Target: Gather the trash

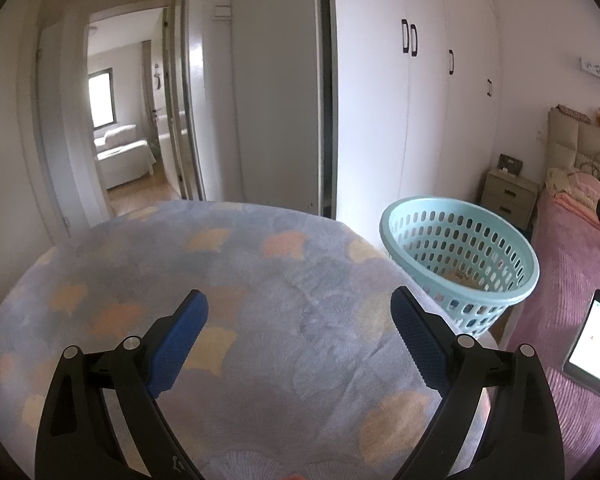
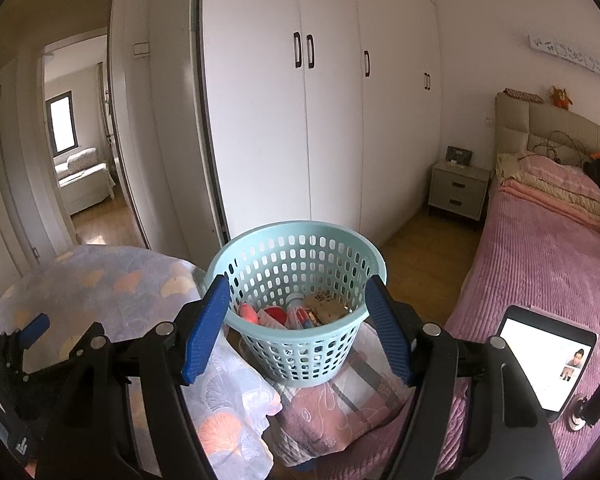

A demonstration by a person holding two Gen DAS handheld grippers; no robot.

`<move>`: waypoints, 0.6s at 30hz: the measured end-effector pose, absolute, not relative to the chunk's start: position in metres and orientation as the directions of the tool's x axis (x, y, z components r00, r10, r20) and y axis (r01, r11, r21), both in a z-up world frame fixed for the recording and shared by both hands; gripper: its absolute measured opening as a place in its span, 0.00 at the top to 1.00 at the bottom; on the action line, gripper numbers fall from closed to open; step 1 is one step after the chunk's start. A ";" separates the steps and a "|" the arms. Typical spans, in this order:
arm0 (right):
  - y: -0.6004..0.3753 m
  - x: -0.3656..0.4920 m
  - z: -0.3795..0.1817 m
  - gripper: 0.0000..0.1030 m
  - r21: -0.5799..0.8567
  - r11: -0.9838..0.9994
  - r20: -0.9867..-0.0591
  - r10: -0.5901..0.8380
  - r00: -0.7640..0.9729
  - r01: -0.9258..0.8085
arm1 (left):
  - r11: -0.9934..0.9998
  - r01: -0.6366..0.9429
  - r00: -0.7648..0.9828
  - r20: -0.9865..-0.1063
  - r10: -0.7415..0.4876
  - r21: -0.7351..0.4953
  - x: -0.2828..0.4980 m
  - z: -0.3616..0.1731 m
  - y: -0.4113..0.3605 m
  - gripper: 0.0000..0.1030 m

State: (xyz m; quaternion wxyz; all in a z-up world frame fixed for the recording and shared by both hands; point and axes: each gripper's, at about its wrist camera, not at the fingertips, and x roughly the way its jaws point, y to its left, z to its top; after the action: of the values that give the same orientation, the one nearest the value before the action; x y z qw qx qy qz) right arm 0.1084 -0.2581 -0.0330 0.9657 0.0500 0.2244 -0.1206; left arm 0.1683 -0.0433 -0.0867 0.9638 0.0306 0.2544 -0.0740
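Two grippers hang over a small round table with a soft, fan-patterned cover. No trash shows on the cover, so the picking up looks almost done.

A pale green basket stands on a folded cloth just beside the table, near a pink bed. Trash lies in the bottom of the basket: a red thing, a little bottle and a brown packet. Other bits are too small to make out.

The right gripper is wide open. Its blue pads sit one on each side of the basket in the picture, but they look nearer the camera than the basket and do not seem to press on it. It holds nothing.

The left gripper is wide open too. It hovers above the table cover, with nothing between its pads, and touches nothing.

To do this step well, I think the person should look all over the table and the bed for anything left. If the basket is to be carried next, grab the rim at one spot, since the whole basket looks too wide for the jaws. Lift slowly and keep it level so nothing tips out. Take care near the tablet propped up by the bed.
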 end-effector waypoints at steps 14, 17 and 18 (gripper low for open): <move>-0.255 0.104 -0.020 0.35 0.050 0.968 -0.428 -0.202 0.881 0.246 | 0.982 0.185 0.883 -0.444 -0.151 0.033 0.141 -0.038 -0.039 0.13; -0.254 0.104 -0.019 0.35 0.047 0.969 -0.426 -0.202 0.882 0.244 | 0.982 0.186 0.885 -0.438 -0.156 0.026 0.136 -0.034 -0.038 0.13; -0.253 0.103 -0.018 0.35 0.045 0.969 -0.425 -0.202 0.882 0.244 | 0.982 0.184 0.887 -0.434 -0.155 0.027 0.134 -0.033 -0.037 0.13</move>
State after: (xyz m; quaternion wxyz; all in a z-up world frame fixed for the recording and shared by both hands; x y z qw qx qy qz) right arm 0.1027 -0.2531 -0.0183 0.9689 0.0485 0.2136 -0.1151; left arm 0.1345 -0.0371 -0.0328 0.9709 0.0336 0.2206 -0.0873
